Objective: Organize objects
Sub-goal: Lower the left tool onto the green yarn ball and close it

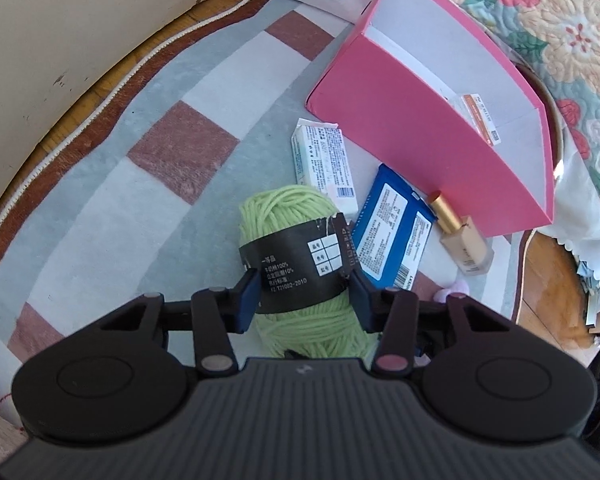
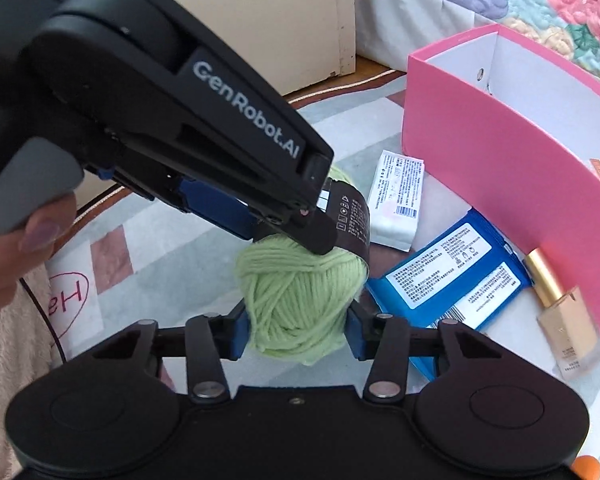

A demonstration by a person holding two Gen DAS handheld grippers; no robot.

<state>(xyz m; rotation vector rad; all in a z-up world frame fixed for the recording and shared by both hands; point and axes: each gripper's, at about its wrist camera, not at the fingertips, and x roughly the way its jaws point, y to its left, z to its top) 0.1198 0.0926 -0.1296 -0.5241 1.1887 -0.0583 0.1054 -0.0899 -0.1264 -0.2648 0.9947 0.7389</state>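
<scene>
A light green yarn ball (image 1: 300, 264) with a black paper band lies on the checked rug. My left gripper (image 1: 304, 298) is shut on it across the band. My right gripper (image 2: 298, 330) is shut on the yarn ball's (image 2: 300, 292) near end; the left gripper's body (image 2: 180, 120) crosses above it. A pink open box (image 1: 432, 128) stands behind, with a small orange-labelled packet (image 1: 480, 118) inside. A white carton (image 1: 326, 160), a blue packet (image 1: 396, 228) and a gold-capped foundation bottle (image 1: 462, 240) lie by the box.
A cream cabinet (image 1: 60, 40) stands at the left beyond the rug's edge (image 1: 112, 88). A floral quilt (image 1: 560, 20) hangs behind the box. A person's hand (image 2: 16, 256) holds the left gripper's handle. Wooden floor (image 1: 552, 288) shows at the right.
</scene>
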